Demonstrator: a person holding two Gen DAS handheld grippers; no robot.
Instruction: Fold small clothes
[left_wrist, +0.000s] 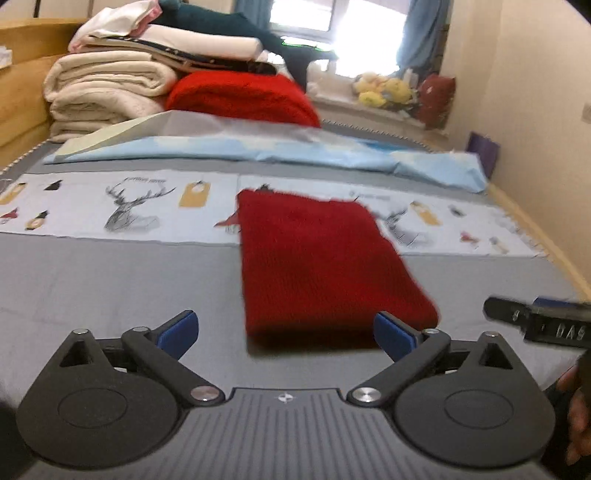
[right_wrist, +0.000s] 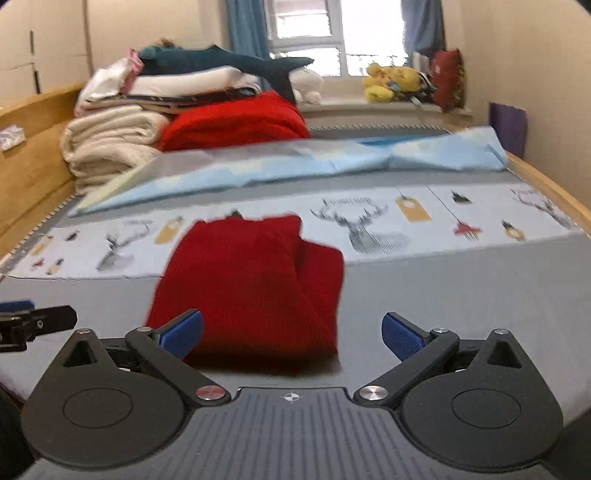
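Hovering low over the bed, the left gripper (left_wrist: 284, 332) has its blue-padded fingers (left_wrist: 177, 332) spread wide w/ nothing between them; the right gripper (right_wrist: 291, 332) is likewise wide open and empty. Each shows at the edge of the other's view, side by side.

Just ahead of both lies the red knit garment (left_wrist: 314, 266), folded into a rough rectangle, flat on the grey sheet (left_wrist: 110, 288) — its far end overlaps a pale printed strip w/ stag heads (left_wrist: 133, 206) that runs across the bed. From the right wrist view one side of the garment (right_wrist: 251, 280) is doubled over on itself.

Beyond the strip sits a light blue cloth (left_wrist: 258, 151), loosely laid across the mattress. Behind it, far left: a stack of cream blankets (left_wrist: 103, 92) topped w/ white and dark teal items, and a larger red knit bundle (left_wrist: 240, 96) beside it. Wooden bed frame (right_wrist: 33, 147) on the left side. Back wall has a bright window (right_wrist: 314, 33) w/ blue curtains; yellow plush toys (right_wrist: 388, 81) and a red cushion rest on the sill — cream walls either side.
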